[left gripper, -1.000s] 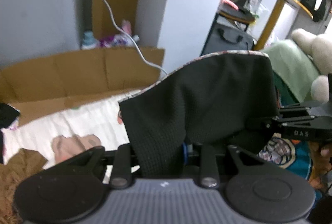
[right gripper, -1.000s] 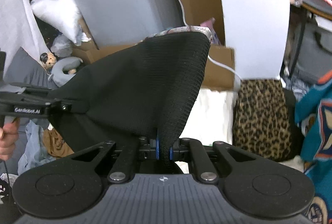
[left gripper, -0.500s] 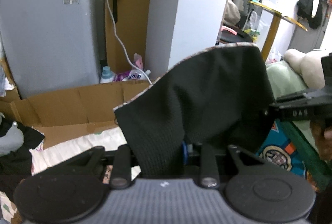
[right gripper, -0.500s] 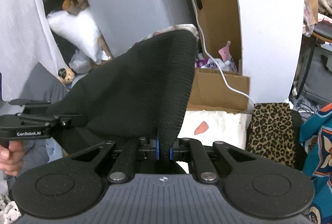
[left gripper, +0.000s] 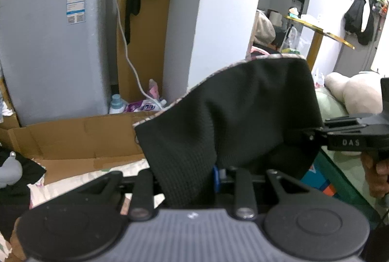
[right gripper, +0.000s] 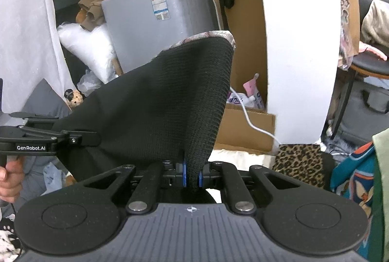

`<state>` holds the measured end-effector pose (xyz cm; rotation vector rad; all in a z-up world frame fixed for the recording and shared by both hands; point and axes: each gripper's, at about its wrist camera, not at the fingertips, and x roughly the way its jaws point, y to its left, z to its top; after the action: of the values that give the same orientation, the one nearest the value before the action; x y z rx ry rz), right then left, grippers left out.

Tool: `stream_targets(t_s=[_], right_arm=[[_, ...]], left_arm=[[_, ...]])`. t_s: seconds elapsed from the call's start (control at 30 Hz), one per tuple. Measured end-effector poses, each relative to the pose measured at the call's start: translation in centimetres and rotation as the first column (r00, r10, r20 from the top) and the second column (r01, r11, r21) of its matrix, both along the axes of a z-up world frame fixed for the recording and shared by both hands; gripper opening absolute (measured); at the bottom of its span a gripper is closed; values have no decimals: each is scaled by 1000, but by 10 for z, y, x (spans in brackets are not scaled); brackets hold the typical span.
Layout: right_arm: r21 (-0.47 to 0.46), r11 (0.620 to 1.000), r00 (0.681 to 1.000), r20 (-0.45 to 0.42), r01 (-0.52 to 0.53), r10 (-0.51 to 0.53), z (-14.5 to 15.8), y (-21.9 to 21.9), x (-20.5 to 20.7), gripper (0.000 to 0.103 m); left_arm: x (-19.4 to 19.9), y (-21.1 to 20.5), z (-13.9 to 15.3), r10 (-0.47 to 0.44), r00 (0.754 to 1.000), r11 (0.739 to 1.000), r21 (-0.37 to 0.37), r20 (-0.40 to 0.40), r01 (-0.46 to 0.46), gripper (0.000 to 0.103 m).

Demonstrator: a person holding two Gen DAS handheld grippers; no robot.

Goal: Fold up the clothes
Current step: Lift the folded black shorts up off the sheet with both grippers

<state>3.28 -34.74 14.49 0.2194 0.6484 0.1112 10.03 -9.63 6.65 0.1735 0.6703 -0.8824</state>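
Both tongs, left (left gripper: 216,172) and right (right gripper: 192,175), pinch the black cloth (right gripper: 155,111) aloft at frame centre, stretched between them, so no fold shows and laying it down remains.

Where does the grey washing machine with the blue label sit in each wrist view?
Left wrist: washing machine fills the upper left, behind the black garment.
Right wrist: it stands upper centre, above the garment's raised edge.
Shared landmark: the white cable beside the machine.
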Motion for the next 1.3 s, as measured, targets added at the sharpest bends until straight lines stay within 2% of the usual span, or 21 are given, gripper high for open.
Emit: stream_targets(t_s=[0.13, 0.37, 0.63, 0.7, 0.9, 1.17, 1.3], right_arm=[[-8, 1000, 1000, 13, 16, -15, -6, -15, -4, 8], [-29, 996, 996, 15, 83, -83, -39, -45, -4, 8], [-38, 988, 989, 11, 150, -150, -81, -80, -10, 8], [-32, 985, 985, 10, 170, -170, -91, -88, -11, 8], [-89, 971, 975, 14, 220, -220, -120, -103, -16, 8], [-126, 957, 965, -1, 260, -262, -159, -121, -20, 8], [-139, 954, 962, -21, 267, -272, -174, -128, -22, 8]], left_arm=[[-4, -15, -9, -16, 1000, 1000, -13, -7, 16, 31], [-3, -52, -36, -60, 998, 998, -7, -12, 60, 31], [-7, -88, -74, -141, 989, 990, 13, 53, 140, 31], [-6, -96, -84, -154, 987, 988, 7, 48, 154, 31], [-6, -121, -118, -201, 979, 980, 3, 34, 201, 31], [-3, -141, -159, -224, 975, 974, -28, 13, 224, 31], [-3, -145, -179, -223, 975, 974, -52, -26, 221, 31]])
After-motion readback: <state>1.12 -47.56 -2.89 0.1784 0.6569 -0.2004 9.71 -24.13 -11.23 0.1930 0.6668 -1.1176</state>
